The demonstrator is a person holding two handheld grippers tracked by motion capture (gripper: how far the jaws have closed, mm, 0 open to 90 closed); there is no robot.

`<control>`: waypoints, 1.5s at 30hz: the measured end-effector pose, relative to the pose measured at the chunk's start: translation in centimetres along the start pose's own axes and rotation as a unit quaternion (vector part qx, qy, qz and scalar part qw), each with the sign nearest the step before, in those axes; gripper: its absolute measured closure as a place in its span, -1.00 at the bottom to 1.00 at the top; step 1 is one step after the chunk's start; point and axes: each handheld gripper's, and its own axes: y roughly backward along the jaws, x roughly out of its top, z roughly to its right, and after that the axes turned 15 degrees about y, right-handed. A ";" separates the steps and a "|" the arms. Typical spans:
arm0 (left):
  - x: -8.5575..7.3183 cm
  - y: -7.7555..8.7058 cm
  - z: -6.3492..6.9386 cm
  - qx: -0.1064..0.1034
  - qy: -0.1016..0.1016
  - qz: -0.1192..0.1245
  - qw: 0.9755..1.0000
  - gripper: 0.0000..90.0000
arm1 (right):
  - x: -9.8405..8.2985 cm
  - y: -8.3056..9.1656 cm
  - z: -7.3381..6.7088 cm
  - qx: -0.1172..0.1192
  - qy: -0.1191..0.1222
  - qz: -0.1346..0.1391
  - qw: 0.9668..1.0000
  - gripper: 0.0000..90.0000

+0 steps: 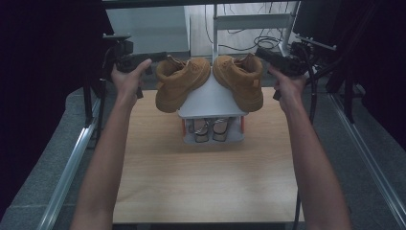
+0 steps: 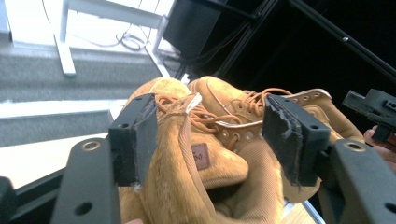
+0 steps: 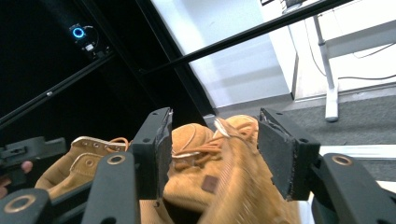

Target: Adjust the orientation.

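— Why are the boots sitting like that, toes toward you?

— They rest on the top shelf of the little grey rack [image 1: 210, 98], heels to the back and toes over the front edge, so I judge the collars are the easiest part to get a jaw on. The left boot [image 1: 179, 81] is upper centre-left in the high view, the right boot [image 1: 241, 79] just beside it, upper centre-right.

— And your grippers?

— My left gripper [image 1: 155, 58] is at the left boot's collar, my right gripper [image 1: 263, 53] at the right boot's collar. Both stand open. In the left gripper view the left boot [image 2: 187, 154] fills the gap between my jaws, but the pads aren't pressing on it. Same in the right gripper view: the right boot [image 3: 219, 177] sits between the jaws, ungripped.

— What's below?

— A pair of sandals [image 1: 210, 129] on the lower shelf, centre of the frame, over the wooden table [image 1: 206, 182].
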 end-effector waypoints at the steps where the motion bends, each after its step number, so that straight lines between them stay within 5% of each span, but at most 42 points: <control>1: -0.1 0.4 -0.1 0.005 -0.002 0.005 1.000 -0.07 | -0.2 0.4 0.2 -0.004 0.003 0.001 1.000 0.04; 6: -1.0 2.6 -1.4 0.022 -0.008 0.019 1.000 0.26 | -1.2 2.7 1.5 -0.019 -0.002 0.011 1.000 0.26; 10: -1.9 3.4 -3.2 0.034 -0.010 0.005 0.999 0.57 | -2.4 3.7 2.7 -0.022 -0.008 0.003 1.000 0.47; 18: -3.4 3.1 -5.9 0.064 -0.013 -0.018 0.998 0.97 | -4.2 3.3 3.0 -0.025 0.031 -0.039 0.998 0.84; 38: -5.2 -0.4 -7.7 0.085 -0.018 -0.062 0.994 0.99 | -7.9 0.7 3.2 -0.047 0.067 -0.097 0.992 0.98; 45: -5.2 -0.9 -7.9 0.073 -0.007 -0.059 0.996 0.99 | -8.2 0.5 3.2 -0.048 0.078 -0.100 0.991 0.97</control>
